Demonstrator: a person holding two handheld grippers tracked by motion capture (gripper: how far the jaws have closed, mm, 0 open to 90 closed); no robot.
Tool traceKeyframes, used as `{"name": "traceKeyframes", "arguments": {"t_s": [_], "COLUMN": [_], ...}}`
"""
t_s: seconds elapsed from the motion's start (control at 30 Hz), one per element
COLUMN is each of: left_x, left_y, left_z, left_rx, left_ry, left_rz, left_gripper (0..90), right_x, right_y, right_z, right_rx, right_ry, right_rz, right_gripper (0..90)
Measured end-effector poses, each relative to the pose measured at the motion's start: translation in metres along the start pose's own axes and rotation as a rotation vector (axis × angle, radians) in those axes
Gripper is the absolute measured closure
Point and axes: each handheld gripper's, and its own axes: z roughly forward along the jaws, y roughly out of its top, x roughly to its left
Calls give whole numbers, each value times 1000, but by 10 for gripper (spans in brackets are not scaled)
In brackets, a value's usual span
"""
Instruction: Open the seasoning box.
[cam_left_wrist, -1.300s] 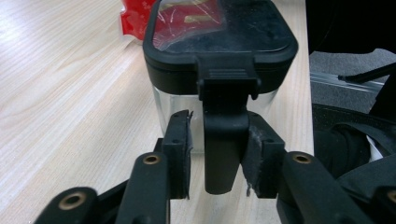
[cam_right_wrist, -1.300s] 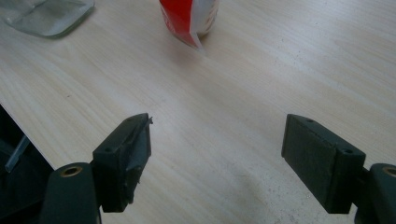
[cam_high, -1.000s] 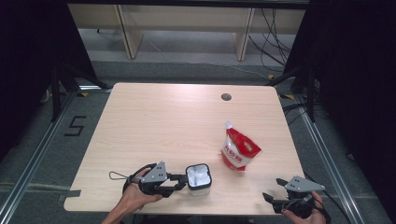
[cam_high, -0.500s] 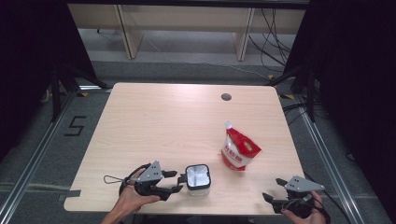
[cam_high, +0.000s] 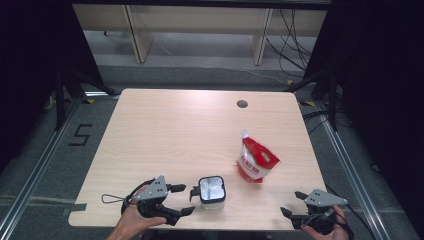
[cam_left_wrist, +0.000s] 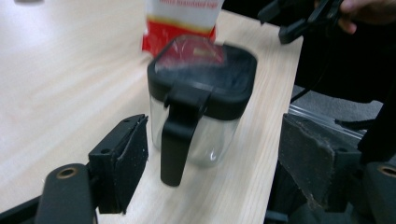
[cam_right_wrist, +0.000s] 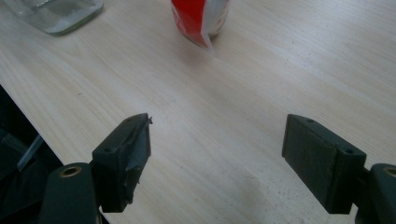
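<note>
Tongs (cam_high: 184, 199) in the left hand stand spread near the table's (cam_high: 175, 135) front edge, and their jaws have just been opening; the jar (cam_high: 211, 189) sits just ahead of them, apart from both pads. From the high view the jar is a small clear pot with a black rim, standing upright close to the front edge, with the red pouch (cam_high: 256, 162) upright behind and to its right, near but not touching. The left gripper view adds what the high view cannot give: the jar (cam_left_wrist: 201, 102) has a black lid with a clear window and a black tab hanging down its near side, and it stands between the two pads with a gap on each side, nothing pressing on it. That view also catches the bottom of the pouch (cam_left_wrist: 180, 18) right behind the jar. The right tongs (cam_high: 296, 204) rest at the table's front right corner, well apart from the pouch. The right gripper view shows their jaws spread wide over bare wood, with the pouch's (cam_right_wrist: 198, 18) base and a corner of the jar's (cam_right_wrist: 53, 14) glass far ahead.
</note>
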Motion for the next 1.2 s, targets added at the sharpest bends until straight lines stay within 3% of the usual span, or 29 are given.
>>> {"name": "traceKeyframes", "arguments": {"t_s": [0.03, 0.1, 0.13, 0.17, 0.27, 0.33, 0.37, 0.43, 0.53, 0.73, 0.77, 0.8, 0.9, 0.93, 1.0, 1.07, 1.17, 1.2], "left_x": [0, -1, 1, -1, -1, -2, -1, -2, -1, -2, 0, 0, -1, 2, 2, 3, 2, 3], "left_y": [2, 5, 6, 6, 6, 6, 7, 7, 10, 12, 13, 13, 12, 12, 10, 11, 11, 12], "left_z": [-2, -7, -8, -10, -12, -13, -13, -11, -3, 13, 13, 14, 14, 14, 15, 15, 15, 14], "left_rx": [-18, -61, -77, -68, -107, -108, -110, -129, -132, -69, -65, -65, -56, -52, -54, -53, -65, -64], "left_ry": [-4, 3, -3, 19, 34, 61, 71, 91, 103, 107, 100, 104, 126, 117, 117, 116, 127, 120], "left_rz": [13, -18, 13, -10, 15, 22, 46, 19, 17, 23, 49, 51, 32, 55, 37, 51, 16, 27], "left_gripper": [252, 307, 344, 373, 515, 641, 697, 797, 877, 892, 893, 893, 893, 893, 892, 892, 891, 891], "right_x": [0, 0, 1, 4, 5, 6, 6, 8, 10, 11, 12, 12, 14, 14, 13, 14, 14, 16], "right_y": [0, 1, 1, 0, 2, 3, 4, 5, 5, 7, 7, 8, 8, 8, 9, 9, 9, 10], "right_z": [0, 1, 0, -1, -1, -1, -1, 0, 0, 0, 1, 0, 1, 1, 2, 2, 2, 2], "right_rx": [-1, 0, 2, 8, 5, -3, -8, -2, 3, -20, -21, -21, -18, -19, -10, -8, -16, -13], "right_ry": [3, -2, -4, -5, 0, -12, -12, -9, -2, 6, 18, 2, 12, 15, 59, 54, 51, 60], "right_rz": [-2, -3, -2, 26, 18, -4, -17, -24, -9, -32, -24, -39, -38, -39, -28, -30, -49, -59], "right_gripper": [245, 245, 245, 246, 246, 247, 247, 247, 247, 251, 252, 252, 252, 252, 252, 253, 292, 307]}}
